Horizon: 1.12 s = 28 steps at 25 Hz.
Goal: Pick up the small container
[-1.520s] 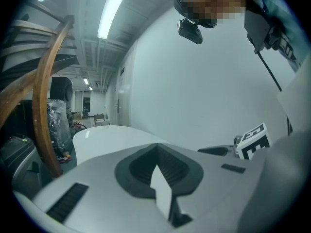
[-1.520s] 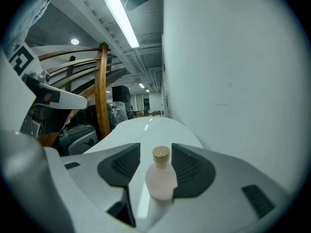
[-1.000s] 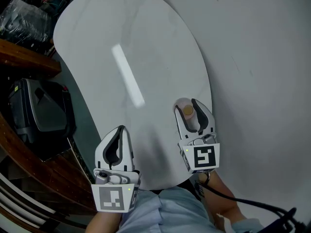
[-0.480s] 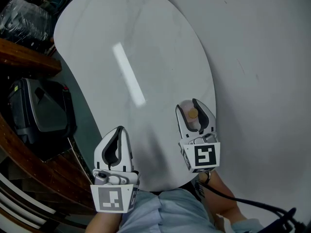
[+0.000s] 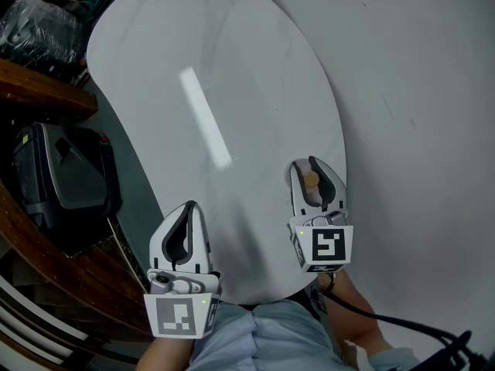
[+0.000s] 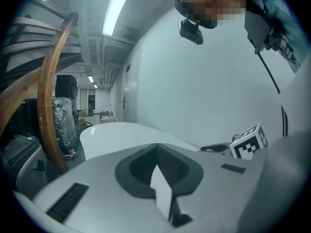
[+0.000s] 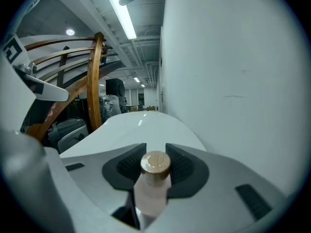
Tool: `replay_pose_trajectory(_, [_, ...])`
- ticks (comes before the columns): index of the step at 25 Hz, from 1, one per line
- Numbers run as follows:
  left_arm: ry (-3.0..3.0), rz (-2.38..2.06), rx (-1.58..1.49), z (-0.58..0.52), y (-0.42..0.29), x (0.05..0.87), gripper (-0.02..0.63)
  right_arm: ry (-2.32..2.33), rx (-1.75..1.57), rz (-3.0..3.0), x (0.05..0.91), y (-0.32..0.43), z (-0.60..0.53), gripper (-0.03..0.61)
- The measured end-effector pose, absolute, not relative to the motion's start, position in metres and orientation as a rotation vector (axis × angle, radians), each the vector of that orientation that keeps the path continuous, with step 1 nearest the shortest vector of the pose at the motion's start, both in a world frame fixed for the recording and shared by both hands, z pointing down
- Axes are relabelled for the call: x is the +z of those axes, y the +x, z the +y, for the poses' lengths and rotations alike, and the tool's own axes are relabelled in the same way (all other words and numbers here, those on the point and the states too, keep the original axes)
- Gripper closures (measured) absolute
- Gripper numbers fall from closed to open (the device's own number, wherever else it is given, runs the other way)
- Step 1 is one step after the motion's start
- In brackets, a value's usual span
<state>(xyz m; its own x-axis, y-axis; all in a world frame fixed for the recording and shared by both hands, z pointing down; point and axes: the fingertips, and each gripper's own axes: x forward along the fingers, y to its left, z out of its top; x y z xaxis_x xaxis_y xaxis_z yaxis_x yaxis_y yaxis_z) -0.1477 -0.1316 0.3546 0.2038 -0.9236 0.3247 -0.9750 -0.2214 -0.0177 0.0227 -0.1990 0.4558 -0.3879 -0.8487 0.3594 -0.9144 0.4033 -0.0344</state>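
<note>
The small container [image 5: 311, 182] is a pale bottle with a round cork top, standing near the right edge of the white oval table [image 5: 216, 68]. My right gripper [image 5: 308, 165] has just been closing its jaws, and the pads now press the bottle's sides. In the right gripper view the container [image 7: 154, 165] fills the gap between the dark pads [image 7: 127, 168] of the right gripper [image 7: 155, 152]. My left gripper [image 5: 191, 205] hovers over the table's near edge, shut with nothing in it. The left gripper view shows the left gripper [image 6: 158, 165] with its pads meeting.
The table's right edge runs just beside the container, with grey floor [image 5: 418, 91] beyond it. A black case [image 5: 66, 184] and a curved wooden rail [image 5: 39, 91] lie to the left. Plastic-wrapped gear [image 5: 39, 22] sits at the top left.
The right gripper's jaws have narrowed from wide apart to tight around the container. The left gripper has stayed put.
</note>
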Motion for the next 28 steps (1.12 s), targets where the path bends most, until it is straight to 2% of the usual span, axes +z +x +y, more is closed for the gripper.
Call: replay_pose_trajectory(28, [2.289,-1.838,0.404,-0.130,-0.151,0.350,0.615,1.561,0.354,-2.318,0.464,0.024,-0.198,0.471])
